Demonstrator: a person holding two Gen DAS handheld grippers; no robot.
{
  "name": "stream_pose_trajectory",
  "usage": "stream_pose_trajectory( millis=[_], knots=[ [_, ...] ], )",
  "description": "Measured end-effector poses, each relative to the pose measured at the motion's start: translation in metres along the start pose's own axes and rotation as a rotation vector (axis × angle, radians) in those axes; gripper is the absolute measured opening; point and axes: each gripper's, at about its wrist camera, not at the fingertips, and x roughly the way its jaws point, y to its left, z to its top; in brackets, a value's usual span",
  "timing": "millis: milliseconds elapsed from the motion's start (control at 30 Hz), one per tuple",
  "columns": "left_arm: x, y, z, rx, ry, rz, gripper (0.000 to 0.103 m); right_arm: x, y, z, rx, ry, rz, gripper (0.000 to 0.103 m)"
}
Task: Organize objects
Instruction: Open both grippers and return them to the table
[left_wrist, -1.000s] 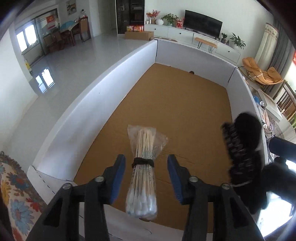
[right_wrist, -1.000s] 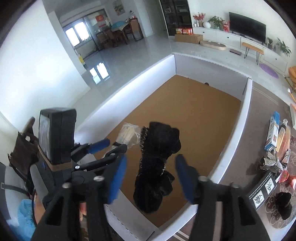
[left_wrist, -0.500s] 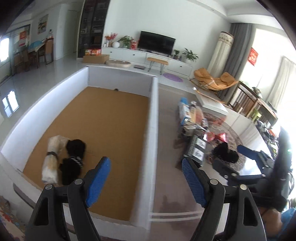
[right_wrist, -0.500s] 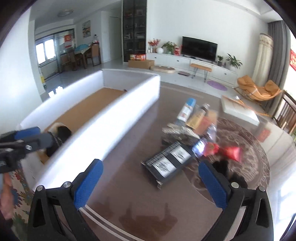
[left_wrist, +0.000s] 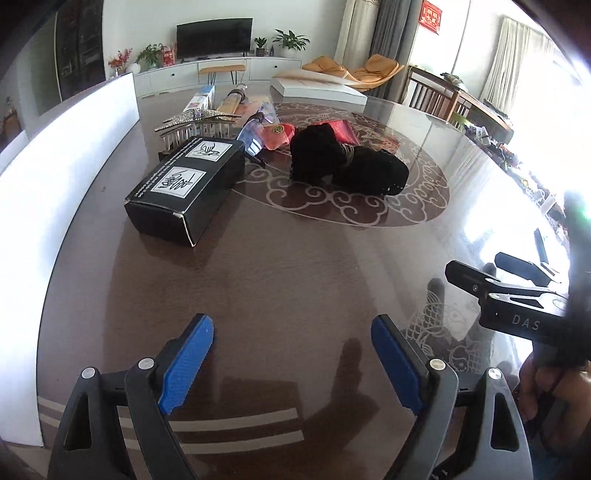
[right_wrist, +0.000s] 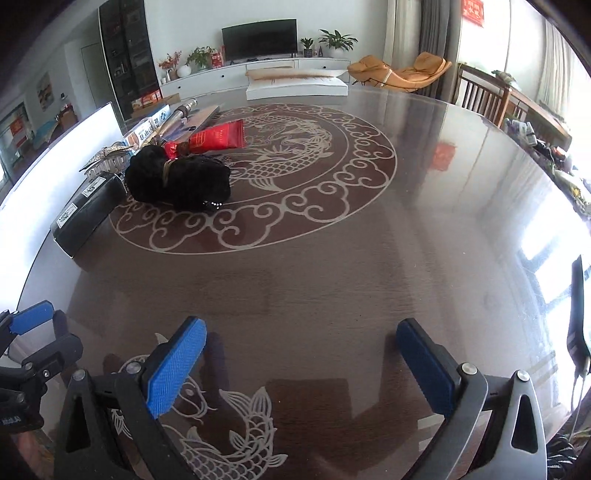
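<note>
1. The white-walled cardboard bin (left_wrist: 55, 177) stands to the left of both grippers; only its outer wall shows, so its contents cannot be seen now.
2. The left gripper (left_wrist: 291, 363) is released, blue pads wide apart with nothing between them; its jaws have just been opening. The right gripper (right_wrist: 301, 363) is likewise released and empty, at its widest.
3. A second ago the left gripper carried a bagged bundle of cotton swabs and the right a black fluffy bundle over the bin's brown floor; half a second ago both lay inside the bin. Both grippers have since swung away to the dark glossy round table (left_wrist: 295, 266).
4. Ahead of the left gripper, well apart, lie the things to be organized: one black rectangular cardboard box with white labels (left_wrist: 186, 184), one black fluffy bundle tied with a band (left_wrist: 347, 164), one glittery silver hair comb (left_wrist: 195, 123) and one red foil pouch (right_wrist: 218, 138). Further items behind are too cluttered to count.
</note>
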Motion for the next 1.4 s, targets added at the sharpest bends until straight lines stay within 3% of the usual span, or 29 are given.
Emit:
stream_pose_trajectory(
  millis=[167, 300, 433, 1133, 1400],
  knots=[
    [0.014, -0.006, 0.010, 0.052, 0.013, 0.092, 0.088, 0.006, 0.005, 0.005, -0.018, -0.001, -0.034, 0.103],
    [0.020, -0.009, 0.013, 0.047, 0.023, 0.102, 0.103, 0.008, 0.008, 0.006, -0.023, -0.012, -0.033, 0.103],
    [0.023, -0.009, 0.014, 0.022, 0.018, 0.117, 0.103, 0.009, 0.007, 0.006, -0.028, -0.014, -0.030, 0.103],
    [0.022, -0.009, 0.016, 0.021, 0.037, 0.121, 0.103, 0.009, 0.008, 0.007, -0.025, -0.022, -0.030, 0.103],
    [0.009, -0.005, 0.003, 0.060, 0.090, 0.084, 0.103, 0.009, 0.008, 0.007, -0.025, -0.022, -0.030, 0.103]
  ],
)
